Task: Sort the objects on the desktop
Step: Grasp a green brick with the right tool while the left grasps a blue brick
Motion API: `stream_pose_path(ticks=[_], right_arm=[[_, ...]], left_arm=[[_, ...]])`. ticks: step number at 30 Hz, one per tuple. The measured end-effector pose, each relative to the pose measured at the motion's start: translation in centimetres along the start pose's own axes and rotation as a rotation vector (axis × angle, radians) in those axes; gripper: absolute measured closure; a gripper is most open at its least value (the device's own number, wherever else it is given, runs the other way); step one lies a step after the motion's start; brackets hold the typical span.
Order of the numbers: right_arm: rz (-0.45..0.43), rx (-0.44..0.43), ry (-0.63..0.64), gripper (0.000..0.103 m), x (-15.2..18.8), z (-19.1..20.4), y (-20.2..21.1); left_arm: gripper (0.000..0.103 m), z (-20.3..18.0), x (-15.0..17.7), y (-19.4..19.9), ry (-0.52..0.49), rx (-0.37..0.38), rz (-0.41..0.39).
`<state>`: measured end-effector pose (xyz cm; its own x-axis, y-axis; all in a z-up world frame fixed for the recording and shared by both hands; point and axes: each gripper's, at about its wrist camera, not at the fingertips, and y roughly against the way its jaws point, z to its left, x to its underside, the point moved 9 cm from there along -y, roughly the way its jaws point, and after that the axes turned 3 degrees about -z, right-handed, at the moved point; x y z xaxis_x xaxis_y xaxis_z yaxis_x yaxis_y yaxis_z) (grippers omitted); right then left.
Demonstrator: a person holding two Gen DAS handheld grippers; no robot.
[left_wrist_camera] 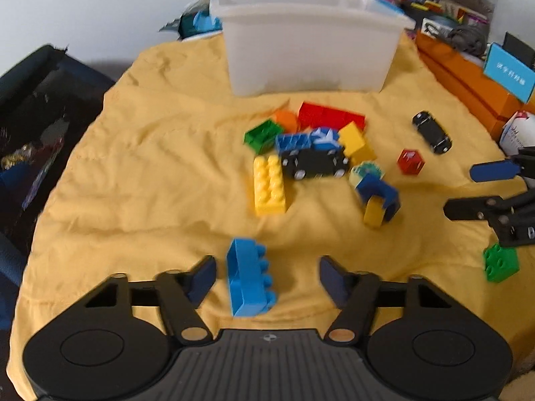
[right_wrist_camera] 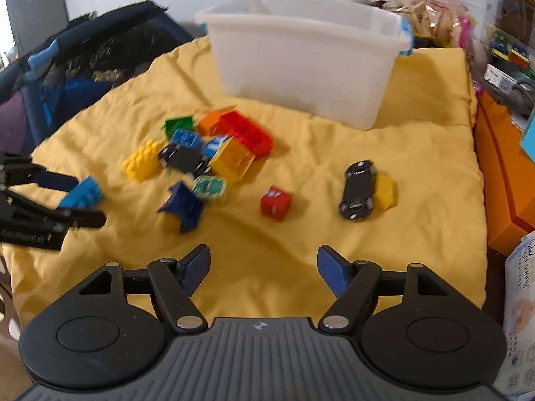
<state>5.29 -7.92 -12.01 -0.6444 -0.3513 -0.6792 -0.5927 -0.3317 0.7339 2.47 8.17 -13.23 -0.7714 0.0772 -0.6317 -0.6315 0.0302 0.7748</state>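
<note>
Straddling a light-blue brick (left_wrist_camera: 250, 277), left gripper (left_wrist_camera: 267, 277), jaws wide apart.

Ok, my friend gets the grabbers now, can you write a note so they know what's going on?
Left gripper: open, fingers either side of the light blue brick, not gripping it.
Right gripper: open, empty, over bare yellow cloth.
White tub stands at the far side of the cloth; its inside is not visible.
On the cloth: the brick pile, a red cube, a black car, a green brick.
Left to do: close on the light blue brick, then sort everything else.
</note>
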Motion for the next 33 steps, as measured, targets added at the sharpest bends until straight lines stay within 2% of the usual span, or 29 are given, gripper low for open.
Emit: stream_pose_path(ticks=[1,2,4,7,12,14,16,18,19,20,22,24,25,27,31,33], right_arm=[[0.0,-0.003,0.012,0.029,0.0,0.3,0.1],[-0.007,-0.006,0.019,0.029,0.0,0.5,0.2],[-0.03,-0.008,0.047,0.029,-0.3,0.9,0.8],[-0.058,0.014,0.098,0.029,-0.4,1.1,1.9],[-0.051,0.033,0.088,0.029,0.3,0.2,3.2],[-0.045,0.045,0.078,0.029,0.9,-0.3,3.6],[-0.032,0.049,0.061,0.029,1.5,-0.8,3.7],[-0.024,0.052,0.048,0.029,1.8,-1.3,3.9],[-0.027,0.056,0.049,0.029,1.9,-1.5,4.2],[-0.034,0.063,0.053,0.029,2.0,-1.7,4.5],[-0.031,0.051,0.071,0.032,2.2,-1.8,5.4],[-0.018,-0.012,0.11,0.044,2.6,-1.0,6.2],[-0.001,-0.036,0.146,0.047,3.0,-0.4,6.6],[0.036,-0.052,0.229,0.057,3.9,0.6,6.7],[0.056,-0.082,0.335,0.067,4.8,2.5,5.9],[0.01,-0.075,0.386,0.069,4.2,3.4,6.1]], left_arm=[[0.066,0.3,0.4,-0.3,0.025,0.014,0.021],[0.078,0.5,0.8,-0.6,0.058,0.037,0.031],[0.078,1.1,0.9,-0.1,0.129,0.092,0.015],[0.078,-0.1,0.1,0.6,0.104,0.177,-0.001],[0.078,-4.6,-0.7,1.2,0.194,0.499,0.049],[0.078,-5.5,-0.4,0.8,0.236,0.556,0.066],[0.077,-5.7,0.0,0.0,0.254,0.554,0.084],[0.061,-4.8,0.4,-0.4,0.259,0.485,0.081],[0.057,-4.3,0.4,-0.3,0.258,0.447,0.07],[0.056,-3.8,0.4,0.0,0.245,0.406,0.055],[0.055,-3.1,0.2,0.8,0.216,0.372,0.03],[0.054,-2.9,-0.1,1.7,0.211,0.376,0.001],[0.052,-3.0,-0.1,2.1,0.206,0.381,-0.011],[0.05,-3.4,-0.1,2.6,0.182,0.371,-0.028],[0.05,-4.9,0.1,3.0,0.137,0.356,-0.034],[0.05,-5.5,0.1,3.2,0.109,0.353,-0.038]])
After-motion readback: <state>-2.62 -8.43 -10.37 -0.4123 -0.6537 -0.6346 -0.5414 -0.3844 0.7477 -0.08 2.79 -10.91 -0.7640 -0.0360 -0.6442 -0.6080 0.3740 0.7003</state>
